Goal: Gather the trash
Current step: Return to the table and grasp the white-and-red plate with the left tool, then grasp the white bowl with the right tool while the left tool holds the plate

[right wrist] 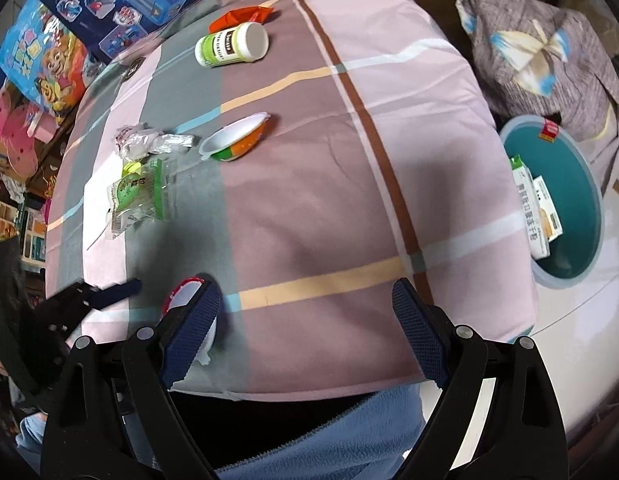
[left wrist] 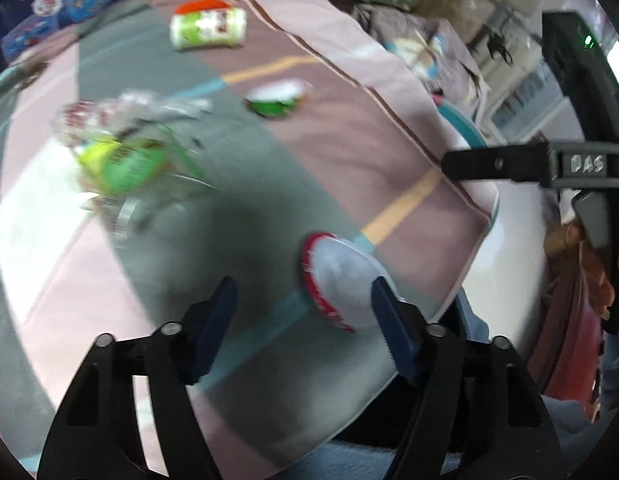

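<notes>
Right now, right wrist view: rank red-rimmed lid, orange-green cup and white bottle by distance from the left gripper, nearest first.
1. Red-rimmed lid: bottom left, right beside the left gripper.
2. Orange-green cup: mid cloth, lying on its side.
3. White bottle: far end, also on its side, next to an orange wrapper.

Left gripper (left wrist: 303,304) points steeply down, jaws parted, its fingers (left wrist: 389,328) at five and seven o'clock in its own view. Right gripper (right wrist: 305,320) also tips steeply down, jaws spread wide with nothing between them. A hand (left wrist: 581,264) grips its handle at three o'clock.
</notes>
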Action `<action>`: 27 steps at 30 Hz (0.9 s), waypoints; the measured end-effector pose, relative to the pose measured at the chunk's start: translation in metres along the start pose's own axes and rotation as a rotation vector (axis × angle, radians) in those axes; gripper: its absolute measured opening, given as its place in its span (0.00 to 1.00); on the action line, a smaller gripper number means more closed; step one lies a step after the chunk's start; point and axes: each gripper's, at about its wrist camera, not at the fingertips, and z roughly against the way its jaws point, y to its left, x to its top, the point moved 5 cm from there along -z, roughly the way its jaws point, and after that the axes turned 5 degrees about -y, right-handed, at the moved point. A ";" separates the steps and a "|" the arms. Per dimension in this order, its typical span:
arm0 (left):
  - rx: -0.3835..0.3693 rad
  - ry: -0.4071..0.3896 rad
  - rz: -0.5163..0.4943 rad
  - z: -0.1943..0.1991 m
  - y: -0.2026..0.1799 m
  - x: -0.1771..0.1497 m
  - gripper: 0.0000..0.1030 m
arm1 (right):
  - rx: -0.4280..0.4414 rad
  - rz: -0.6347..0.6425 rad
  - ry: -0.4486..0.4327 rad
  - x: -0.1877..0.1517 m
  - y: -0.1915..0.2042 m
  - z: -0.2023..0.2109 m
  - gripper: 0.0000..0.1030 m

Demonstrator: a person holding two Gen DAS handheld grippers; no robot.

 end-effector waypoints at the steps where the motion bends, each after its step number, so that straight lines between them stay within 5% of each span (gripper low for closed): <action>1: -0.006 0.009 0.000 -0.004 -0.003 -0.001 0.54 | 0.001 -0.005 -0.002 -0.001 -0.003 0.001 0.82; 3: -0.018 0.038 -0.005 -0.013 -0.008 -0.005 0.35 | 0.004 -0.018 -0.004 -0.003 -0.007 0.000 0.82; 5: -0.032 0.058 -0.028 -0.020 -0.015 -0.010 0.06 | 0.010 -0.033 -0.005 -0.003 -0.011 -0.002 0.82; 19: 0.096 -0.161 0.078 0.026 0.041 0.058 0.05 | 0.062 -0.063 -0.030 0.049 0.005 -0.032 0.82; 27: 0.136 -0.195 0.157 0.036 0.081 0.082 0.05 | 0.110 -0.034 0.005 0.090 0.040 -0.064 0.58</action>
